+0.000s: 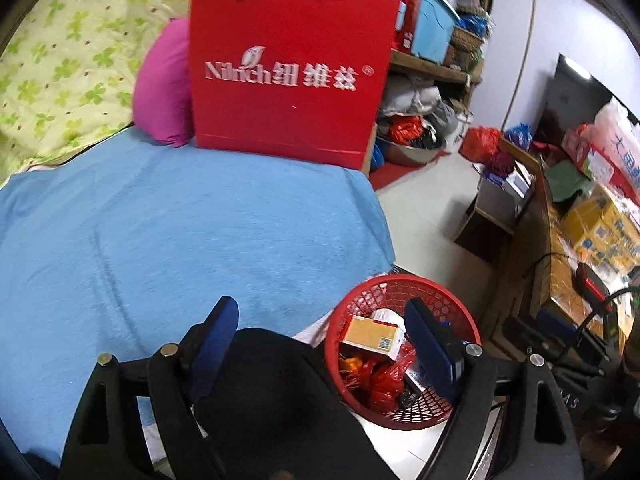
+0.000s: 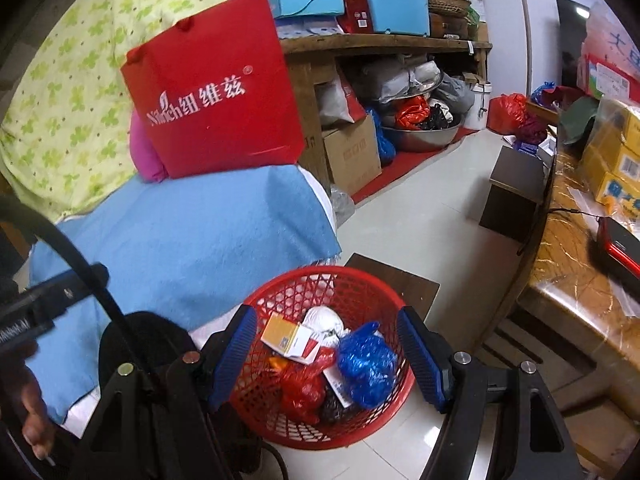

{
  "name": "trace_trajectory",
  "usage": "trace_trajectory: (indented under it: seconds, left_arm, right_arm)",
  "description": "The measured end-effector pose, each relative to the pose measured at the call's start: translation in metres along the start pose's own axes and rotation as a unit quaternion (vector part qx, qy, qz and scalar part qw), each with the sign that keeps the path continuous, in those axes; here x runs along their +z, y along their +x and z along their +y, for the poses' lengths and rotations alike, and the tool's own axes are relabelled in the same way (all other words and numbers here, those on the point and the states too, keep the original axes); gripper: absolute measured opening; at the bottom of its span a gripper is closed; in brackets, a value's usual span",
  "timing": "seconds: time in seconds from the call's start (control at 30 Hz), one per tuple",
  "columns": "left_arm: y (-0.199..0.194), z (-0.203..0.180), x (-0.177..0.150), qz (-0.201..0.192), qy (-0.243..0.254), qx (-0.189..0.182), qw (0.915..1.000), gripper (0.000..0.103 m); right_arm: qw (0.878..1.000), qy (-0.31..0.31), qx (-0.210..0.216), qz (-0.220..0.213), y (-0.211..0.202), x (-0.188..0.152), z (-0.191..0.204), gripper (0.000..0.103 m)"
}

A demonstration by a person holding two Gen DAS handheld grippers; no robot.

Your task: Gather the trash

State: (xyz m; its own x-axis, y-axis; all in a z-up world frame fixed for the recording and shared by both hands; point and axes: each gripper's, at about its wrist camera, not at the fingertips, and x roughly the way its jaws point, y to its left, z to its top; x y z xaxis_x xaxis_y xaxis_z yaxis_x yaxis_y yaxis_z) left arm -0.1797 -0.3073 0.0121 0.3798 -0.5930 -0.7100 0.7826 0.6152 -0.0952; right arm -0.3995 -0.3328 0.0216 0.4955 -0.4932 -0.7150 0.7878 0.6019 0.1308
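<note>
A red mesh basket point(image 1: 384, 292) point(image 2: 360, 284) stands on the floor beside the bed. It holds a yellow and white box point(image 1: 372, 334) point(image 2: 292, 338), a crumpled red bag point(image 1: 380, 380) point(image 2: 302, 390), a white wad point(image 2: 324, 318) and a crumpled blue bag point(image 2: 366, 364). My left gripper point(image 1: 326, 344) is open and empty, above the bed edge and the basket's left side. My right gripper point(image 2: 326, 354) is open and empty, directly over the basket.
A blue blanket point(image 1: 180, 224) covers the bed, with a red paper gift bag point(image 1: 288, 72) and a pink cushion point(image 1: 164, 84) at its far end. Cluttered shelves point(image 2: 384, 44) stand behind. A marbled table point(image 2: 576, 264) with boxes is at the right. A dark stool point(image 2: 514, 192) stands on the tiled floor.
</note>
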Motion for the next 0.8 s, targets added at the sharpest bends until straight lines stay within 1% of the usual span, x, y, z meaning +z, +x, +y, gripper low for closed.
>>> trace_trajectory:
  seconds: [0.07,0.1,0.2,0.27,0.33,0.47,0.6,0.8]
  left_arm:
    - [-0.004,0.004,-0.002,-0.004,-0.005,0.002,1.0,0.085]
    - [-0.007,0.006,-0.003,-0.005,-0.008,0.001,1.0,0.085]
    - [-0.013,0.007,-0.008,-0.014,-0.005,0.003,0.9999,0.086]
    - [-0.017,0.008,-0.01,-0.018,-0.005,0.008,0.9998,0.089]
    - [-0.021,0.011,-0.011,-0.022,-0.006,0.011,0.9997,0.09]
    - [-0.025,0.014,-0.012,-0.027,-0.01,0.014,0.9995,0.091]
    - [-0.025,0.013,-0.012,-0.028,-0.009,0.015,0.9994,0.092]
    - [-0.025,0.009,-0.014,-0.028,0.0,0.013,0.9995,0.092]
  right_arm:
    - [1.0,-0.002,-0.006,0.002,-0.005,-0.005,0.006,0.076]
    - [1.0,-0.004,-0.008,0.001,-0.008,-0.008,0.01,0.079]
    - [1.0,-0.011,-0.018,-0.011,-0.018,-0.015,0.019,0.079]
    - [1.0,-0.014,-0.02,-0.017,-0.023,-0.017,0.024,0.081]
    - [0.999,-0.016,-0.026,-0.022,-0.027,-0.018,0.027,0.083]
    - [0.999,-0.021,-0.028,-0.019,-0.027,-0.019,0.032,0.083]
    - [0.999,-0.021,-0.025,-0.018,-0.027,-0.02,0.033,0.089]
    - [0.999,-0.021,-0.026,-0.015,-0.026,-0.022,0.032,0.089]
